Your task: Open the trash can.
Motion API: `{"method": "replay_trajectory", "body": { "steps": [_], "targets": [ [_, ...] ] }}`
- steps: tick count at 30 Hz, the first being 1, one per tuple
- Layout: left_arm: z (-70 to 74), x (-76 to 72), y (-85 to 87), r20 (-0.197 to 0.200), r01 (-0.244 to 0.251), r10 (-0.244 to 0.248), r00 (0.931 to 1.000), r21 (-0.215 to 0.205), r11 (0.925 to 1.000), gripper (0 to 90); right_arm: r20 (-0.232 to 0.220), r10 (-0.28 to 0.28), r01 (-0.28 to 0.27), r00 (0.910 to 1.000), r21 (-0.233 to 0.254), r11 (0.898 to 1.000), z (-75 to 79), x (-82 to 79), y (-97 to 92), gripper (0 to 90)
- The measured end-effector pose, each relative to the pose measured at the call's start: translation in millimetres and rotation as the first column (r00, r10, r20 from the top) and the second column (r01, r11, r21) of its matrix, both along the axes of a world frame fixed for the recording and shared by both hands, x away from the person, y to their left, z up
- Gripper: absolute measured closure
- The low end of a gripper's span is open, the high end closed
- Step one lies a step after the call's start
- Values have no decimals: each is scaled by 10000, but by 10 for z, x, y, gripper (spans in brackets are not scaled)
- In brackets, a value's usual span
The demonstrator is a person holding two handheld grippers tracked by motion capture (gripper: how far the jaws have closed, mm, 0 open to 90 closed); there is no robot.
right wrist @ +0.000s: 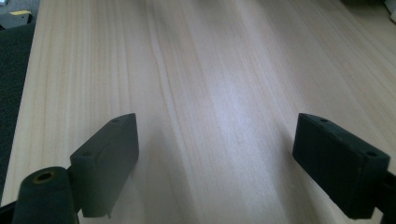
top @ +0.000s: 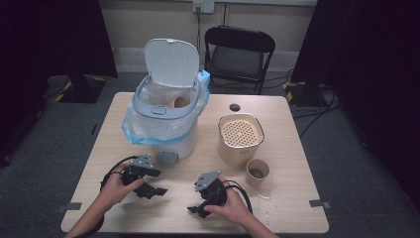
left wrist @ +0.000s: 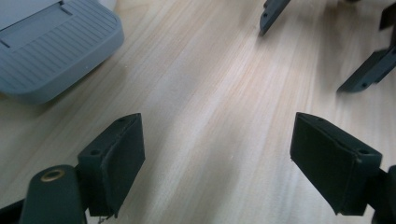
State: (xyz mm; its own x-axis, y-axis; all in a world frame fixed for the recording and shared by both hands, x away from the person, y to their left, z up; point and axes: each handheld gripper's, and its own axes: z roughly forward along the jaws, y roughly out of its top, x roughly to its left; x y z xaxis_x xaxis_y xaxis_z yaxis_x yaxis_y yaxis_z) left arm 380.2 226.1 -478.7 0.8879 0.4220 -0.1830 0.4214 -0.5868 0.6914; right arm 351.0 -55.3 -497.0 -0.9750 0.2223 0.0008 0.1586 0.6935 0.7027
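Both the left gripper (top: 153,186) and right gripper (top: 195,207) rest wide and empty before the bin (top: 166,124); approach the cup (top: 257,172) squarely, jaws level.

One white pedal bin (top: 166,116) (lid up), one beige perforated-top canister (top: 240,139), one paper cup (top: 257,172), two handheld grippers — left (top: 154,182), right (top: 198,202) — and one folding chair (top: 238,54).

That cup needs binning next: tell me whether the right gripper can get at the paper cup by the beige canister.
Probably yes: the right gripper is open and empty, and bare table lies between it and the paper cup.
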Motion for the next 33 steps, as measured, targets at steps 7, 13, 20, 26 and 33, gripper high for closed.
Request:
{"method": "replay_trajectory", "body": {
  "steps": [7,13,20,26,33],
  "targets": [
    [-88,-12,-13,-9,223,-223,9998,243,9995,177,-31,-59,59,10000,-58,10000,33,-13,-127,142],
    [-119,-33,-5,302,460,-469,9984,284,9985,174,125,7,-6,9999,-143,9999,102,-31,-227,144],
    [-143,-44,11,553,592,-603,9966,214,9980,168,39,-87,88,10000,-66,9999,128,-42,-349,146],
    [-168,-75,17,867,811,-824,9928,176,9965,154,-45,-162,162,9999,-39,9999,145,-69,-479,147],
    [-182,-85,38,1142,1062,-1081,9876,224,9941,148,-127,-556,558,9984,176,9983,157,-76,-653,149]
  ]
}}
